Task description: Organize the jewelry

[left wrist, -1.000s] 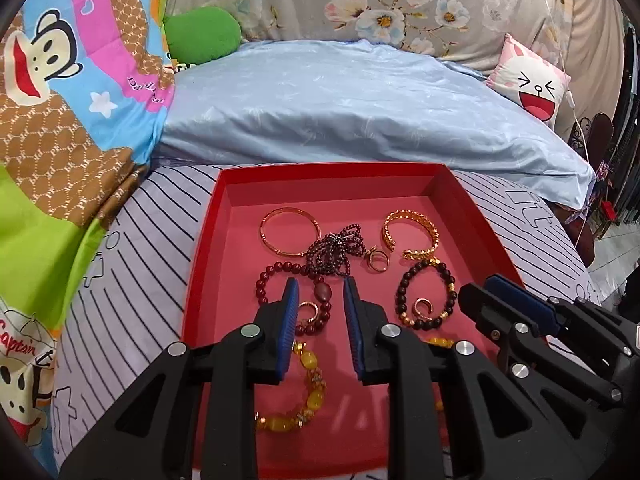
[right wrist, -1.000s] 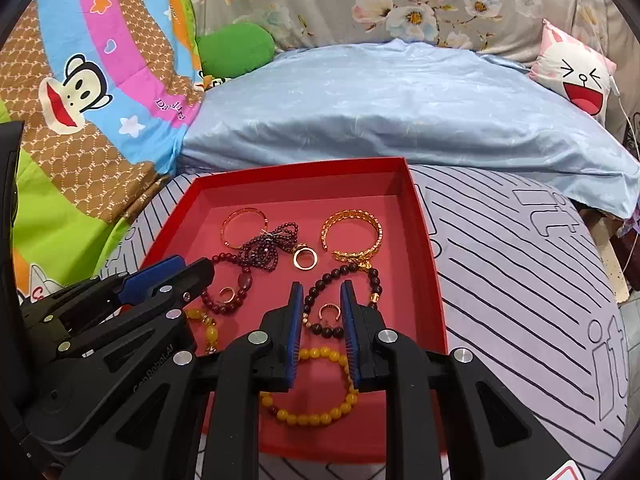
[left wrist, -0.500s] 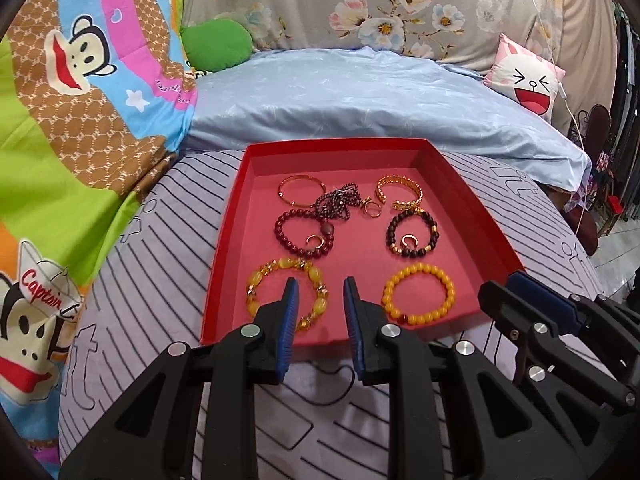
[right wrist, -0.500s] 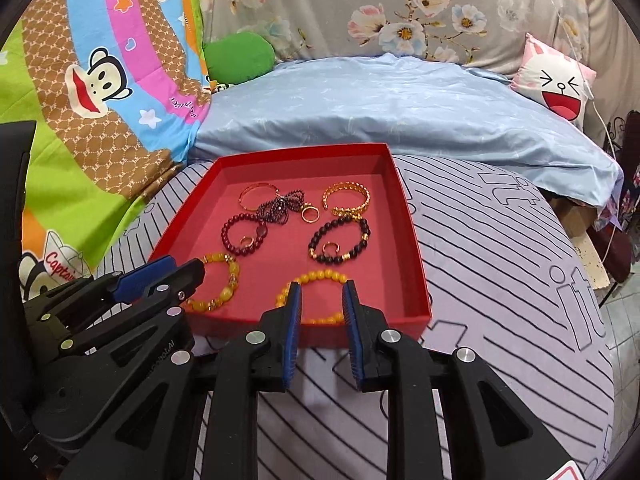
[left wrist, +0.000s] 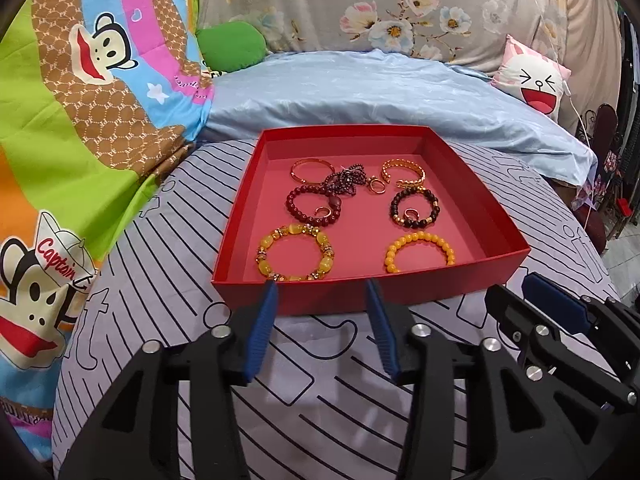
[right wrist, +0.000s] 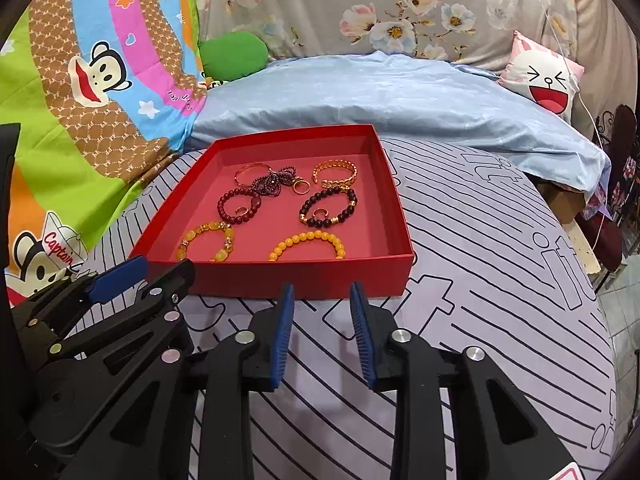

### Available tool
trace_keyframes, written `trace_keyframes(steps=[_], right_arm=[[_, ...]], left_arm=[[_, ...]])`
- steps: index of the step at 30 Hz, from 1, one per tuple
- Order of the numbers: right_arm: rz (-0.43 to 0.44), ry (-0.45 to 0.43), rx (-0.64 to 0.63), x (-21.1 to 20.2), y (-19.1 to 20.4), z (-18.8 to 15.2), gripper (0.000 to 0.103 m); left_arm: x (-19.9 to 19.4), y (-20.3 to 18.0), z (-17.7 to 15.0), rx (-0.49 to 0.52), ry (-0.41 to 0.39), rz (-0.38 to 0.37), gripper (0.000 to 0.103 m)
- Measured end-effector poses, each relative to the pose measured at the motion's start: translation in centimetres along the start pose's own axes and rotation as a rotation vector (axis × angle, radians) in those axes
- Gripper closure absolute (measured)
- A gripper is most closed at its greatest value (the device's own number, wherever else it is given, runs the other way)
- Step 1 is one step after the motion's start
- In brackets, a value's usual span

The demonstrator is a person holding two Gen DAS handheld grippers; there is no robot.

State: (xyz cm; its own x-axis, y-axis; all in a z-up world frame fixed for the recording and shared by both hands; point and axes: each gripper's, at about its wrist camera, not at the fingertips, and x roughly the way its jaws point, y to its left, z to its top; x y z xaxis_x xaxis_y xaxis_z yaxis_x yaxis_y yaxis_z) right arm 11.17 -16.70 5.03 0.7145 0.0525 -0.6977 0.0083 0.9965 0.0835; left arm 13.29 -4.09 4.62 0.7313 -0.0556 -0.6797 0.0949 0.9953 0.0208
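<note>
Left wrist view: the left hand-held gripper (left wrist: 320, 282) hangs over the striped bed cover (left wrist: 160, 300), just short of the near wall of the red tray (left wrist: 360, 294); its jaws are apart and opening, nothing between them. A second ago its fingers stood nearly together over the tray floor, astride the dark red bead bracelet (left wrist: 314, 208); both grippers have since pulled back off the tray toward the bed's near edge. The right hand-held gripper (right wrist: 322, 286) likewise sits outside the near wall, jaws apart and opening, empty; earlier it straddled the black bead bracelet (right wrist: 328, 208). Tray contents lie in two columns. Left column, far to near: thin gold bangle (left wrist: 312, 171), dark red bead bracelet with a small ring (left wrist: 323, 212) inside it, amber bracelet (left wrist: 295, 252) at the near-left corner. Right column: gold cuff (left wrist: 403, 172), black bead bracelet with a ring inside, yellow bead bracelet (left wrist: 418, 250) by the near wall. A dark bead strand (left wrist: 346, 178) and a gold ring (left wrist: 377, 186) lie between the far pieces. No piece has shifted.
</note>
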Motion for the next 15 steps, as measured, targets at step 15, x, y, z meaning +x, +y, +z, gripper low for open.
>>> trace_keyframes(steps=[15], right_arm=[[-0.044, -0.016, 0.033, -0.3, -1.5, -0.5, 0.03]], left_arm=[[-0.3, 1.8, -0.5, -0.037, -0.02, 0.076, 0.019]])
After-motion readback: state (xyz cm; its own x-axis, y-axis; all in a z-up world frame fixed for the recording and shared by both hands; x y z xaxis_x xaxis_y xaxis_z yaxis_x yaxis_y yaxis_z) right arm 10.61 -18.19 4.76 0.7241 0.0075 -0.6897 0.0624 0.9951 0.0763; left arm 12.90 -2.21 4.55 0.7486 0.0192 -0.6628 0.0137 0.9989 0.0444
